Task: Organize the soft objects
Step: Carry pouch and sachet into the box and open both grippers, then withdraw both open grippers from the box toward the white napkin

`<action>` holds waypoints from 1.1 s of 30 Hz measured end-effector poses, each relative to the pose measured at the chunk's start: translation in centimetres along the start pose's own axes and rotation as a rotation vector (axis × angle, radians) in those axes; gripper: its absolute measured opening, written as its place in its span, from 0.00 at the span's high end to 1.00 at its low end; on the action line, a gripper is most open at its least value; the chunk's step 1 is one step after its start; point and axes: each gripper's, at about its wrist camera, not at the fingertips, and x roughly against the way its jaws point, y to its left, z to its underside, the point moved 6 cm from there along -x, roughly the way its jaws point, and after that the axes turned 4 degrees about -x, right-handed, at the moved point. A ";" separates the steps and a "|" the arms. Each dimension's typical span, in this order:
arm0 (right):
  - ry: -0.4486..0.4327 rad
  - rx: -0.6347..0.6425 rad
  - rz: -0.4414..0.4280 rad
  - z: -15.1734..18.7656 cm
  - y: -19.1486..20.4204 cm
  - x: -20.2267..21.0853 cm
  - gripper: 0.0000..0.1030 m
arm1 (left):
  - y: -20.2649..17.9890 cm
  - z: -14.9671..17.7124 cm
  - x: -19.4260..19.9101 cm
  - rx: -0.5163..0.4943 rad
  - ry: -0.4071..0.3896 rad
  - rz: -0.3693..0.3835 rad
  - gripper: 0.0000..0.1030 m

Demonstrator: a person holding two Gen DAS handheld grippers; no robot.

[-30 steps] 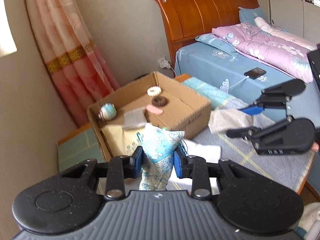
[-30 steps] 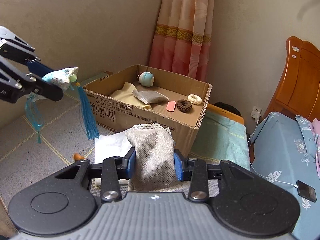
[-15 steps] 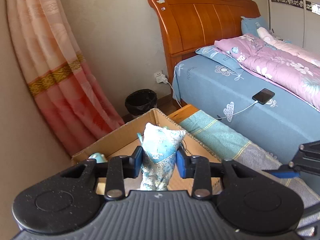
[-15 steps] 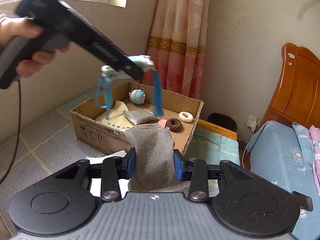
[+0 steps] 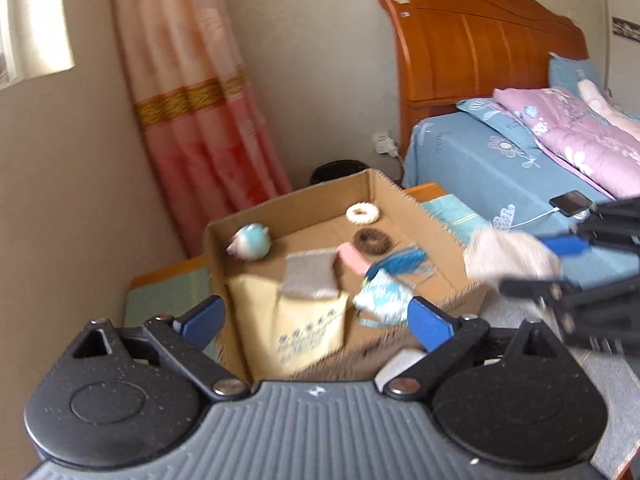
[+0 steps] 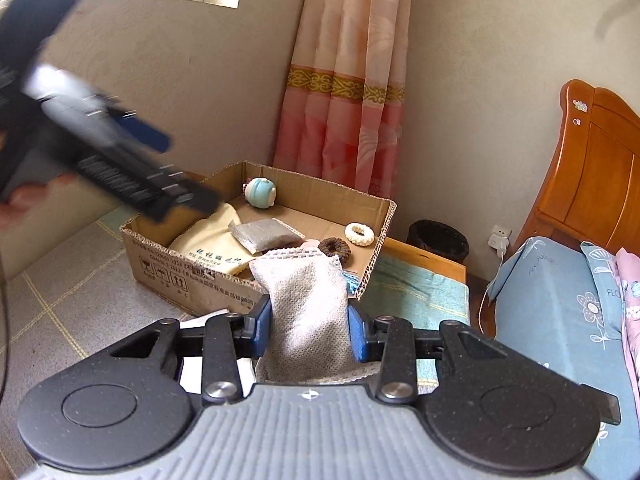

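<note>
My left gripper (image 5: 316, 306) hangs over the near side of the cardboard box (image 5: 400, 196), its jaws opening wide and gripping nothing. The blue brocade sachet (image 5: 382, 294) with its blue tassel (image 5: 402, 262) is free of the pads, blurred, inside the box close to the right finger. My right gripper (image 6: 308, 318) is shut on a grey mesh pouch (image 6: 304, 296) just in front of the box (image 6: 180, 272). In the left wrist view that pouch (image 5: 508, 254) shows at the box's right edge. The left gripper (image 6: 132, 160) appears blurred above the box's left end.
In the box lie a teal round toy (image 5: 252, 242), a grey pouch (image 5: 310, 276), a pink piece (image 5: 352, 260), a brown scrunchie (image 5: 372, 240), a white scrunchie (image 5: 362, 213) and a yellow cloth bag (image 5: 304, 328). A bed with a phone (image 5: 570, 202) stands right; a black bin (image 6: 438, 240) sits behind.
The left gripper carried the blue sachet over the box, then its jaws sprang wide and the sachet dropped from them. The right gripper rose slightly toward the box, still holding its pouch.
</note>
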 end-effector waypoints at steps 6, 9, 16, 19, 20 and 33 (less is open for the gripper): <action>0.018 -0.035 -0.002 -2.4 0.0 -2.2 0.58 | 1.7 3.9 3.4 0.106 -0.002 -0.085 0.02; 0.034 -0.048 0.010 -3.8 -0.1 -3.6 0.58 | 2.4 5.1 4.5 0.145 -0.012 -0.099 0.02; 0.075 -0.067 0.034 -7.6 -0.1 -8.1 0.58 | 2.6 6.8 5.9 0.132 -0.020 -0.111 0.02; 0.073 -0.044 0.058 -9.4 0.3 -10.3 0.58 | 3.0 7.2 6.2 0.136 -0.023 -0.118 0.02; 0.077 -0.051 0.065 -10.0 0.3 -11.2 0.58 | 3.1 7.3 6.3 0.139 -0.025 -0.123 0.02; 0.103 -0.101 0.094 -10.4 0.1 -13.0 0.04 | 3.8 8.8 6.7 0.186 0.001 -0.125 0.02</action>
